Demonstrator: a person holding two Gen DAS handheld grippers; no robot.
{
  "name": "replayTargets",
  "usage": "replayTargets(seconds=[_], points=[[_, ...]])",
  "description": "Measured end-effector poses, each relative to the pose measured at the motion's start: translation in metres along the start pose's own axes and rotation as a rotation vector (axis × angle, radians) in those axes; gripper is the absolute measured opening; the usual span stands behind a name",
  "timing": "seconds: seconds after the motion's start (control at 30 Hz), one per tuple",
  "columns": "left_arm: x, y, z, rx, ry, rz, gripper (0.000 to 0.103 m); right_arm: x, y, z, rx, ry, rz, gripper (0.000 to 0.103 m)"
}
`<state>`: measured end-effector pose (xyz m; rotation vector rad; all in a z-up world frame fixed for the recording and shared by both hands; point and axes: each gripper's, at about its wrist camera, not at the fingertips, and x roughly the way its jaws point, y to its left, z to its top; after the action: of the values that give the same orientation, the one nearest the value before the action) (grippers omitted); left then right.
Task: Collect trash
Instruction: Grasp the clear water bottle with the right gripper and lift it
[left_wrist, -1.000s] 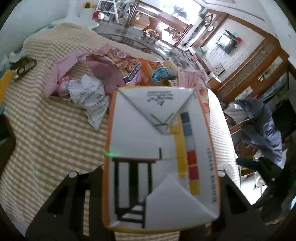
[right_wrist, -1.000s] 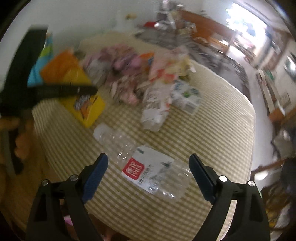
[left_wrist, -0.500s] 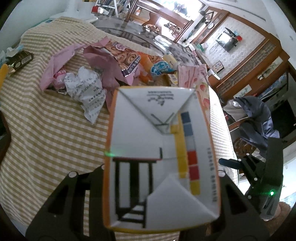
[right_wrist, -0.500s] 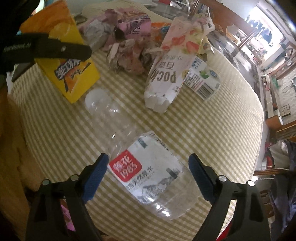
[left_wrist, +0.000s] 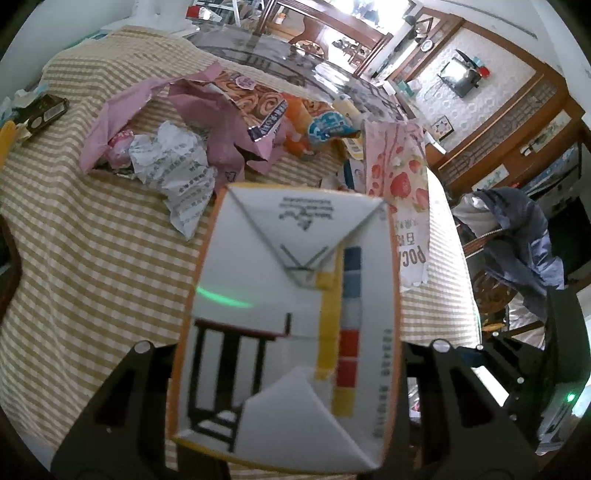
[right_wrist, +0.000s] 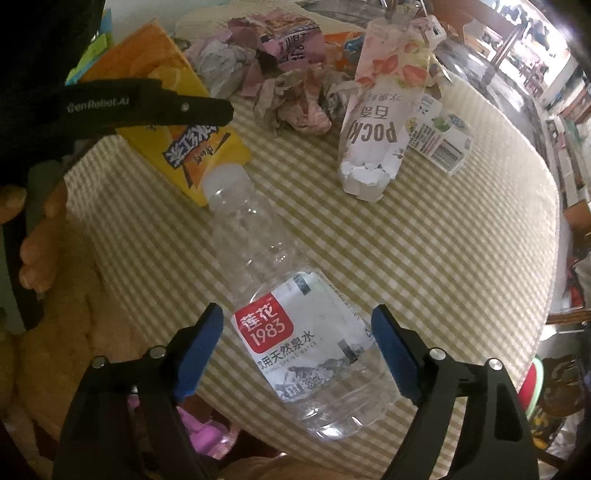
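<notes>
Blue pads (right_wrist: 201, 349) of my right gripper (right_wrist: 297, 350) sit either side of the clear water bottle (right_wrist: 295, 332), closing in but with gaps at both sides, so nothing is clamped yet. My left gripper (left_wrist: 288, 354) is already squeezed on the orange juice carton (left_wrist: 288, 325), its white folded base facing the lens.

Risk starts right here. The bottle is thin, ribbed, glossy plastic lying on its side near the table's close edge, with a slick paper label where my pads would land. I judge it could roll or squirt out as I squeeze, and crumple if I press hard; off-centre pads would spin it toward the edge. The carton is stiff waxed board, but held only by its flanks it may pivot.

Beyond, the checked tablecloth (right_wrist: 424, 240) is soft and could bunch. Farther off lie a crushed strawberry-print box (right_wrist: 376, 122), a small barcode carton (right_wrist: 443, 144), and a heap of crumpled pink wrappers (right_wrist: 295, 107), light and springy.
</notes>
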<state>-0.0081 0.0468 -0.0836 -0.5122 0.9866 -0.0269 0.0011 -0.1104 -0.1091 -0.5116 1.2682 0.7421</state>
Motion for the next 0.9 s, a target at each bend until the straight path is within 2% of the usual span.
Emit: replayTargets(seconds=[0.17,0.3,0.5,0.57,0.6,0.77,0.9], points=[[-0.009,0.012,0.002,-0.059,-0.049,-0.022,0.035,-0.011,0.000,-0.004,0.014,-0.038,0.024,0.080],[-0.010,0.014,0.002,-0.075,-0.051,-0.028,0.035,-0.016,0.004,0.001,-0.009,-0.059,0.017,0.080],[-0.010,0.014,0.003,-0.080,-0.049,-0.028,0.035,0.002,0.022,-0.002,-0.082,-0.019,-0.042,0.080],[-0.011,0.015,0.002,-0.083,-0.052,-0.029,0.035,0.010,0.025,-0.004,-0.109,-0.004,-0.083,0.067],[-0.011,0.015,0.003,-0.084,-0.053,-0.030,0.035,0.011,0.026,-0.005,-0.115,-0.009,-0.088,0.063],[-0.016,0.014,0.001,-0.085,-0.076,-0.043,0.035,-0.007,0.017,-0.010,-0.050,-0.081,-0.038,0.058],[-0.030,0.011,-0.001,-0.063,-0.133,-0.079,0.035,-0.036,0.000,-0.023,0.047,-0.188,-0.003,0.057]])
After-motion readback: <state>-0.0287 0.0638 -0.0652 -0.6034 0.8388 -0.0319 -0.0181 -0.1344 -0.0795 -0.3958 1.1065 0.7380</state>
